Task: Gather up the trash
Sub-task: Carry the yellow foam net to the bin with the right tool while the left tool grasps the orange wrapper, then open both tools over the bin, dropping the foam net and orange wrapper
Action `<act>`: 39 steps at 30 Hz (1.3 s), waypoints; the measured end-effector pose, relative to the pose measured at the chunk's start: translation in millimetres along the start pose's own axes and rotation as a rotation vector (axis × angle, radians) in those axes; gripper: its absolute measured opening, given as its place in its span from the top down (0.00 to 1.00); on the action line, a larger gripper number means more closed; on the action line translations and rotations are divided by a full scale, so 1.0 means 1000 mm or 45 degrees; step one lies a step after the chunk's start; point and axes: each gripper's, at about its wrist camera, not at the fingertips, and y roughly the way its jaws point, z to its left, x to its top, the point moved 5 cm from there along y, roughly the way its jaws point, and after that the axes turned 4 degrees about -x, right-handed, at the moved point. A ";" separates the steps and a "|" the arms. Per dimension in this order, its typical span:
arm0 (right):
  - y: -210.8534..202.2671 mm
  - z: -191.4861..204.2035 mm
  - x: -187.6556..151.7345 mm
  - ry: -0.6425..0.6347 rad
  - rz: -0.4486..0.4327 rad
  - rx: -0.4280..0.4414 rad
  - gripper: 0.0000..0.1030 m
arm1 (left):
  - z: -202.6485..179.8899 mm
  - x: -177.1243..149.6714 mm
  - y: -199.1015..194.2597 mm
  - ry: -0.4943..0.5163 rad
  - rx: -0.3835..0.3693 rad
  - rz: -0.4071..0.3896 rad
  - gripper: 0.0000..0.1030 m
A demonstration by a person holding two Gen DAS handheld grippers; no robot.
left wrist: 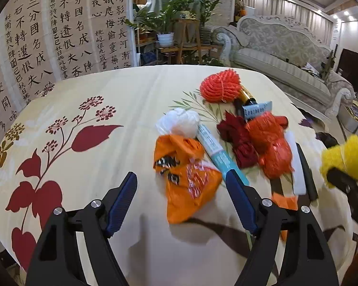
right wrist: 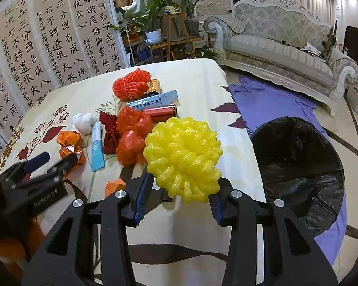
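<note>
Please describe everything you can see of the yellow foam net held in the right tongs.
The yellow foam net is a bright, bunched ball of knobbly foam mesh that looks soft and light. The right tongs clamp its lower part from both sides, holding it clear of the floral tablecloth. It hangs in front of the remaining trash, with the black-lined bin to its right.

The yellow foam net hides the right gripper's fingertips and part of the table behind it; in the left view it sits cut by the right edge. The orange wrapper is motion-blurred, its print unreadable. The bin bag runs dark inside, its contents impossible to tell.
</note>
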 end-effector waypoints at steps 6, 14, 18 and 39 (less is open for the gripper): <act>0.004 -0.002 -0.001 0.004 0.001 -0.001 0.60 | -0.001 -0.004 0.010 -0.021 -0.052 0.048 0.59; 0.000 -0.017 0.002 0.018 -0.025 -0.031 0.60 | -0.008 -0.004 -0.011 -0.003 -0.076 -0.008 0.60; -0.007 -0.033 0.003 0.028 -0.046 -0.095 0.60 | -0.027 0.005 -0.031 0.040 -0.154 -0.063 0.60; -0.023 -0.168 -0.003 0.233 -0.094 -0.432 0.60 | -0.203 0.021 -0.021 0.361 -0.501 -0.106 0.60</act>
